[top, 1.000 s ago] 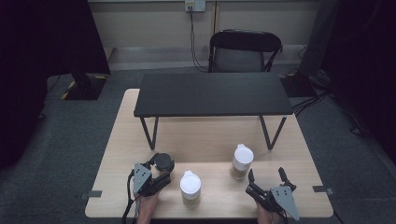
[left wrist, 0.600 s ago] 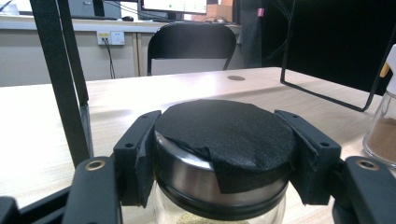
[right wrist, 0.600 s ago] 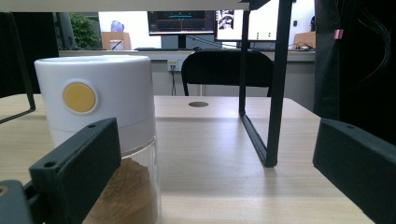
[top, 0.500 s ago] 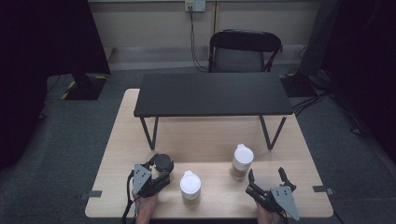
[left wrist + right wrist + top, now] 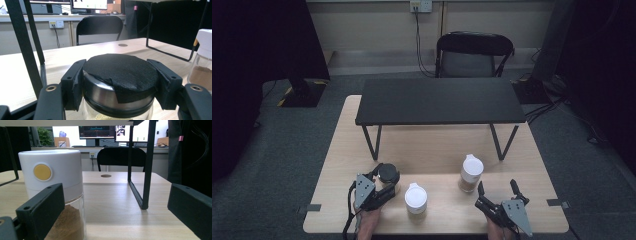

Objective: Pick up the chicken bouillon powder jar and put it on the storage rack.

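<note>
Left gripper (image 5: pixel 384 182) clamped on black-lidded jar (image 5: pixel 120 82) standing on surface (image 5: pixel 437 155); right gripper (image 5: pixel 498 190) spread wide beside white-capped jar (image 5: pixel 471 172).

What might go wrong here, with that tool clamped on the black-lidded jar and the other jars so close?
The left tool grips the black-lidded jar only at its lid, so the glass body could perhaps slip or swing when lifted. The white-capped jar stands close beside it and might get knocked. The open right tool sits near the brown-powder jar and could nudge it.
</note>
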The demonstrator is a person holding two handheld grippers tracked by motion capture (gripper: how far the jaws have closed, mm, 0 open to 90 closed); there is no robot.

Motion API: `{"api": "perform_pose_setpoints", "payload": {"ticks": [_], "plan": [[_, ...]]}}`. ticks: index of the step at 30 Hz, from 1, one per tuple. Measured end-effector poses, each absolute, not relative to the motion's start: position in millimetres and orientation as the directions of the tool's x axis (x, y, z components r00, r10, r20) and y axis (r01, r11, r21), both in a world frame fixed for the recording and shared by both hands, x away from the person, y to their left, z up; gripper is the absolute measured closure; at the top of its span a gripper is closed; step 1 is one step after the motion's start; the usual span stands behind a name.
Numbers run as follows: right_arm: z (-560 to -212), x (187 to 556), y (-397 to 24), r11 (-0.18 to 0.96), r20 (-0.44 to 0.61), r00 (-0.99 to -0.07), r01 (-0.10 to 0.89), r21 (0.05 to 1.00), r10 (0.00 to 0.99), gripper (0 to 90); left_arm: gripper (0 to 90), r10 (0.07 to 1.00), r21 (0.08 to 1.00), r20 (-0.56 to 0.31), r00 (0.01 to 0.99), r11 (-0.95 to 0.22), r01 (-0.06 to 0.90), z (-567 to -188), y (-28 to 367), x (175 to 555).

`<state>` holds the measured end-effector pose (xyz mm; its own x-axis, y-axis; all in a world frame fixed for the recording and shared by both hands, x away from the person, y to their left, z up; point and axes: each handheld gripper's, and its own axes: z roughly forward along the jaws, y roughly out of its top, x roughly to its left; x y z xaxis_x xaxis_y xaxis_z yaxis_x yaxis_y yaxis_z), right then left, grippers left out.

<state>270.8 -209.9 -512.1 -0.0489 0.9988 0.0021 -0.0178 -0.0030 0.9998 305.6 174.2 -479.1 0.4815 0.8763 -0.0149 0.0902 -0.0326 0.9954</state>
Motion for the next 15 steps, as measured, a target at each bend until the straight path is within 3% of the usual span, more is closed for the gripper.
{"api": "perform_pose_setpoints", "payload": {"ticks": [15], "plan": [[-512.1, 270.3, -209.7, -0.003, 0.002, -0.048, -0.020, 1.000, 0.999, 0.1, 34.9, 0.866, 0.998, -0.017, 0.499, -0.019, 0.065, -456.7, 173.6, 299.9]]}}
